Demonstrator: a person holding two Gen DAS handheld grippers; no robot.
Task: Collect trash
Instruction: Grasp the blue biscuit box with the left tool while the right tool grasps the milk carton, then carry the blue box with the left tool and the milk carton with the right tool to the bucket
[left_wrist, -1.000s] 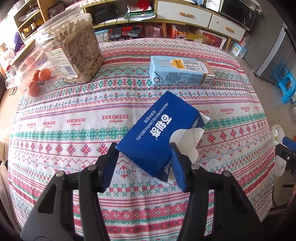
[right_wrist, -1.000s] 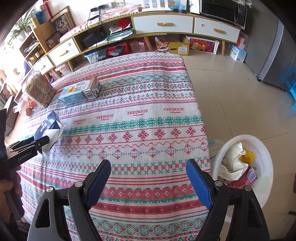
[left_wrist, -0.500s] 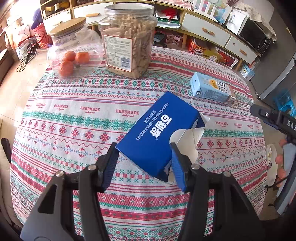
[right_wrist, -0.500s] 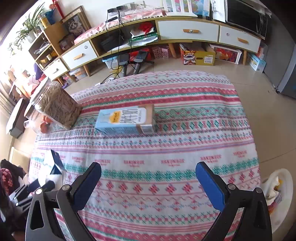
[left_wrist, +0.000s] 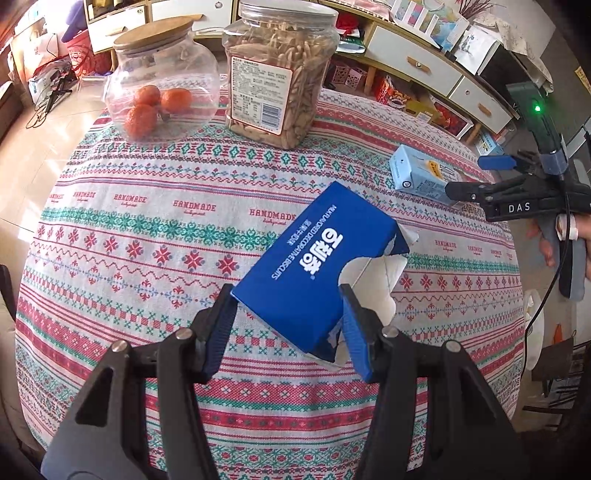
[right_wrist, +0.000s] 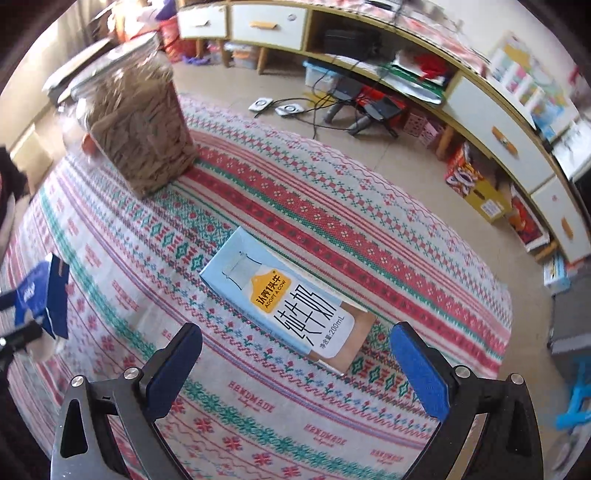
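Right tool (right_wrist: 295, 373), jaws just opened wide & empty, hovers over milk carton (right_wrist: 291, 299) lying flat on table (right_wrist: 258, 406), long axis diagonal across gap; left tool (left_wrist: 288, 328) grips blue biscuit box (left_wrist: 317, 266).

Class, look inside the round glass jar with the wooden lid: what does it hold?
Three orange fruits show through the glass jar, resting at its bottom. The snack jar hides nothing of it; its far side stays unseen.

Left tongs (left_wrist: 288, 314) clamp something; right tongs (right_wrist: 295, 354), just widened, gape empty.
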